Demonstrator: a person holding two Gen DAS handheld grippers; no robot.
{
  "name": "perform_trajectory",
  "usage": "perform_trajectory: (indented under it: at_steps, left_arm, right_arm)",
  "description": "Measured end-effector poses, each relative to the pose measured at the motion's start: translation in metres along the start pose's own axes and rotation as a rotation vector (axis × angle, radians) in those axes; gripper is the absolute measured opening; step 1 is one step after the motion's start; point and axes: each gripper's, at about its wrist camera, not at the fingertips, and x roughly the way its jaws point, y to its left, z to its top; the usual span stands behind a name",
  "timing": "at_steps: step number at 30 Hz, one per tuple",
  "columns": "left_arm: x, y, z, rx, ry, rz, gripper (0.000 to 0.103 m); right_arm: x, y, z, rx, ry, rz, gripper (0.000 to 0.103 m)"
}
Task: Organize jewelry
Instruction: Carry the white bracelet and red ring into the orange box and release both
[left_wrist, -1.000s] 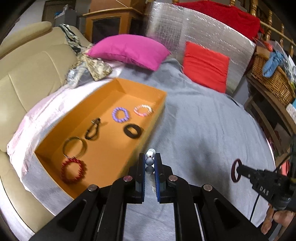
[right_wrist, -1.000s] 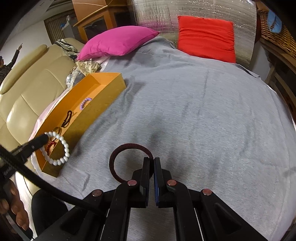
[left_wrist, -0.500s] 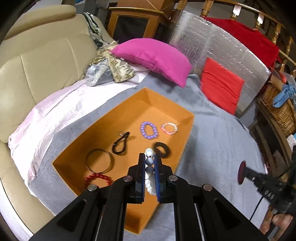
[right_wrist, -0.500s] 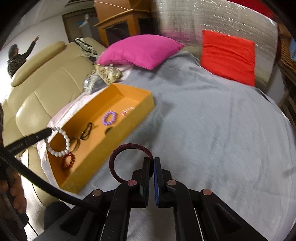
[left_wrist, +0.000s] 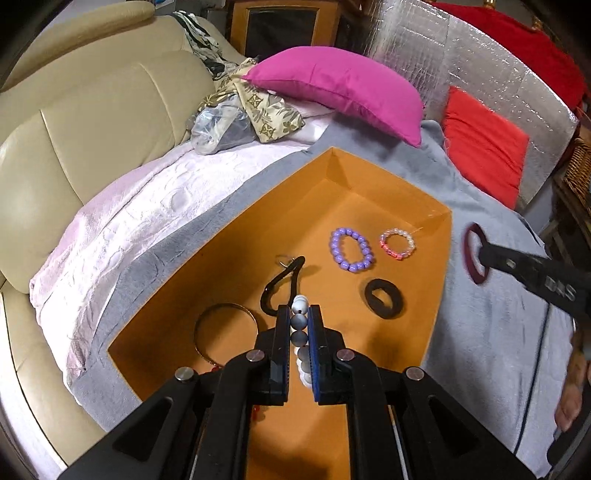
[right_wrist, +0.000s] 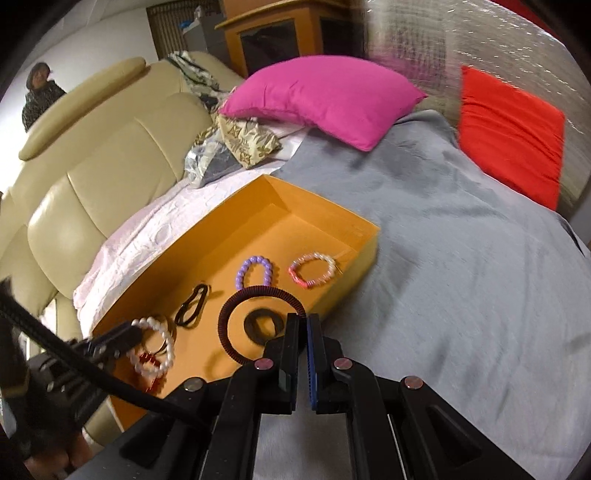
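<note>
Orange cardboard fills most of what I look down on: the open box lies on the grey blanket, its long side towards the beige sofa.

My left tongs are clamped on the white bead bracelet, pinched at one stretch so that the loop hangs free over the near half of the box, ready, I judge, to drop among the rest. My right tongs are pressed together on the rim of the dark red coiled bangle, its ring standing out ahead of the tips above the box's near right edge, so it can come in from the blanket side.

Inside, towards the far right corner, lie the purple bead bracelet and the pink-and-white bead bracelet, side by side. Nearer is the black scrunchie; left of it a black cord loop. By the near left edge lies a thin metal bangle, with a red bead bracelet beside it, mostly hidden.
</note>
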Motion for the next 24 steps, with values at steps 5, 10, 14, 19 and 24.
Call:
perform_trajectory:
  at_steps: [5, 10, 14, 19, 24]
  left_arm:
    - [0.015, 0.005, 0.007, -0.012, 0.015, 0.007, 0.009]
    - [0.026, 0.005, 0.01, -0.012, 0.029, 0.005, 0.009]
    - [0.032, 0.008, 0.012, -0.019, 0.035, 0.008, 0.009]
    - [0.039, 0.014, 0.015, -0.03, 0.042, 0.015, 0.009]
    - [0.044, 0.017, 0.015, -0.035, 0.049, 0.029, 0.009]
  right_arm:
    - [0.038, 0.008, 0.025, -0.023, 0.052, -0.019, 0.005]
    - [0.069, 0.015, 0.037, -0.041, 0.099, -0.04, 0.005]
    - [0.084, 0.017, 0.04, -0.041, 0.122, -0.041, 0.005]
    - [0.098, 0.02, 0.043, -0.041, 0.143, -0.048, 0.005]
    - [0.108, 0.021, 0.044, -0.041, 0.159, -0.054, 0.004]
